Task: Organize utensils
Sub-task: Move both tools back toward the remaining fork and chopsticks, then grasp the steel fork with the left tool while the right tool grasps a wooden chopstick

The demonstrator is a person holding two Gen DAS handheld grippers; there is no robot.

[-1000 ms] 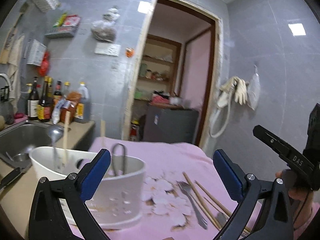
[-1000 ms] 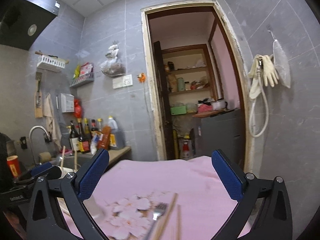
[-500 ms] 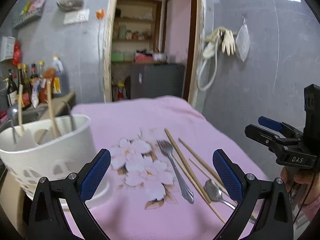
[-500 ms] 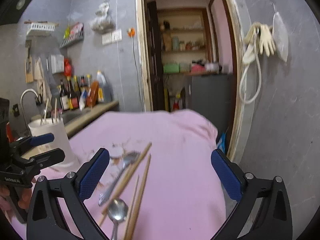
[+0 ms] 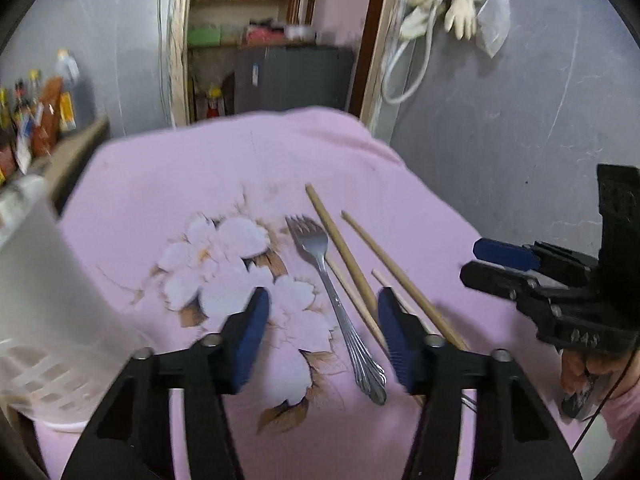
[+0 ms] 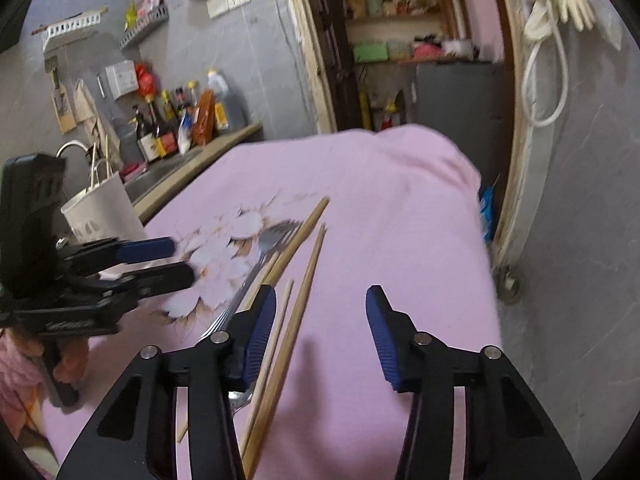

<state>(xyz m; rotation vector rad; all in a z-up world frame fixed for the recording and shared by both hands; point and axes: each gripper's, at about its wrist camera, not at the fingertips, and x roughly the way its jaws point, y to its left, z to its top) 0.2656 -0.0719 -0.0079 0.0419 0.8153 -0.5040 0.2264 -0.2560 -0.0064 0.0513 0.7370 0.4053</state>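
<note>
A metal fork (image 5: pixel 334 300) and several wooden chopsticks (image 5: pixel 348 256) lie on a pink flowered cloth (image 5: pixel 240 184). My left gripper (image 5: pixel 322 328) is open, its jaws on either side of the fork's handle, holding nothing. My right gripper (image 6: pixel 320 328) is open and empty above the chopsticks (image 6: pixel 304 288), its left finger over them; the fork (image 6: pixel 260 256) lies just left. A white utensil basket (image 5: pixel 44 308) stands at the left edge of the left wrist view; it also shows in the right wrist view (image 6: pixel 100 208) with utensils in it.
A counter with sauce bottles (image 6: pixel 180 128) and a sink lies beyond the basket. The cloth's far edge drops off before a doorway (image 6: pixel 420 60). A grey wall with hanging gloves (image 5: pixel 452 12) is on the right.
Both grippers have tilted down and moved closer to the utensils. Both sets of jaws have narrowed. The basket has slid toward the left edge of the left view.
</note>
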